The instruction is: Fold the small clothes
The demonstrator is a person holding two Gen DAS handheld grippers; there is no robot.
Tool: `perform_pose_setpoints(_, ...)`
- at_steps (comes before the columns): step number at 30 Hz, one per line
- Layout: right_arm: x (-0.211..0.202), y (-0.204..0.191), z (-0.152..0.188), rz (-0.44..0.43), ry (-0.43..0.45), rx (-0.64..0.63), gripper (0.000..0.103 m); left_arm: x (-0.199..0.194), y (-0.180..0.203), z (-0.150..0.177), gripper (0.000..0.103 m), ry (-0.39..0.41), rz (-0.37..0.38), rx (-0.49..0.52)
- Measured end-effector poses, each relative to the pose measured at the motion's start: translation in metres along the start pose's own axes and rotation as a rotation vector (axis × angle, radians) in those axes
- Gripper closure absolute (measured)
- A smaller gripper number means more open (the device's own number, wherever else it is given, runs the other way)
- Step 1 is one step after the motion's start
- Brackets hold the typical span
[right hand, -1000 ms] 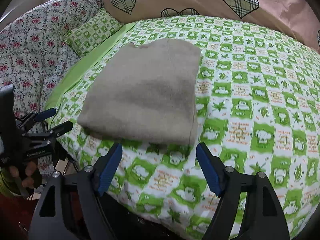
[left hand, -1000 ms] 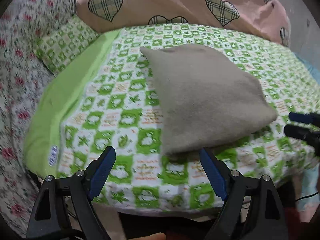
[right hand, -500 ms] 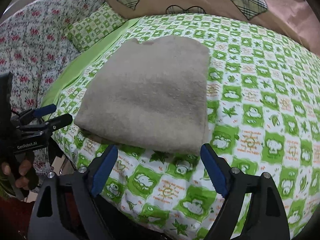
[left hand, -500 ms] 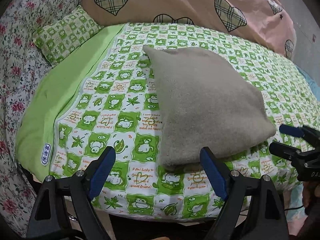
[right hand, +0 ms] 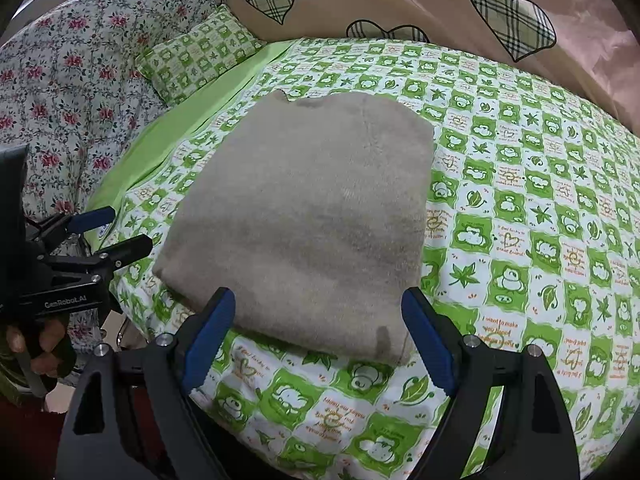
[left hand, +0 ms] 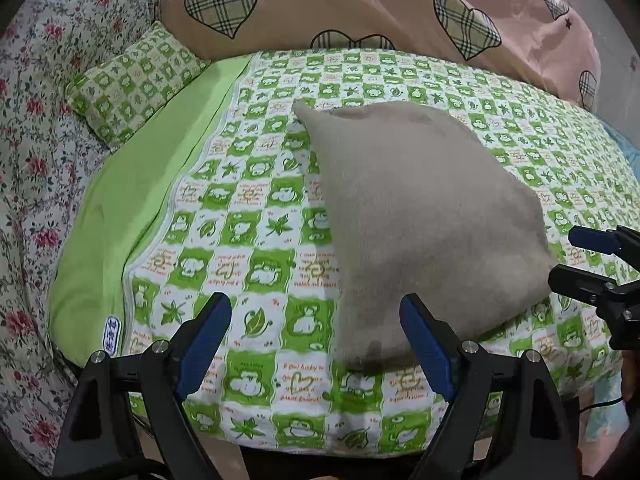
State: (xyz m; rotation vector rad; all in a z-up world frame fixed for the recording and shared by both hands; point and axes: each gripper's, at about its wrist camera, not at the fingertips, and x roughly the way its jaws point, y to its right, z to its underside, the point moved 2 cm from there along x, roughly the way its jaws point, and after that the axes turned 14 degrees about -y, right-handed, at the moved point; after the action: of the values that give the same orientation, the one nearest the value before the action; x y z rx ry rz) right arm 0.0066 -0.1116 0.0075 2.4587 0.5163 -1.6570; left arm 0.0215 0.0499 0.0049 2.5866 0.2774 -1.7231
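Note:
A beige knitted garment (left hand: 420, 216) (right hand: 312, 216) lies folded into a rough rectangle on the green checked bedsheet (left hand: 256, 240) (right hand: 520, 220). My left gripper (left hand: 316, 344) hovers open just short of the garment's near left corner, with nothing between its blue pads. My right gripper (right hand: 318, 338) is open too, held above the garment's near edge without touching it. The right gripper (left hand: 592, 260) also shows at the right edge of the left wrist view. At the left of the right wrist view the left gripper (right hand: 108, 232) appears, held by a hand (right hand: 36, 344).
A pink quilt with plaid hearts (left hand: 360, 8) (right hand: 440, 4) is heaped at the back of the bed. A small green checked pillow (left hand: 136, 80) (right hand: 200, 56) and a floral duvet (left hand: 32, 140) (right hand: 68, 76) lie to the left. The bed's front edge (left hand: 320, 440) is just below my grippers.
Both grippers have drawn back a little from the garment toward the bed's front edge. The right gripper's jaws have spread slightly wider. The garment has not moved.

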Motion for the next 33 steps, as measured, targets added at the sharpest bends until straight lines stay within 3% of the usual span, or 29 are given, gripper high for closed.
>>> perform_pose_setpoints(15,0.005,0.012,-0.027,-0.007,-0.022,0.012,0.017,0.003,0.008,-0.024,0.016,0.001,0.018,0.009)
perform_pose_setpoints(26,0.006,0.029,-0.036,-0.034,-0.004,0.096,0.017,0.007,0.001,-0.035,0.016,-0.001,0.063,-0.033)
perform_pose_setpoints(33,0.014,0.053,-0.050,-0.055,0.040,0.194,0.018,0.030,-0.009,-0.055,0.016,-0.024,0.085,-0.079)
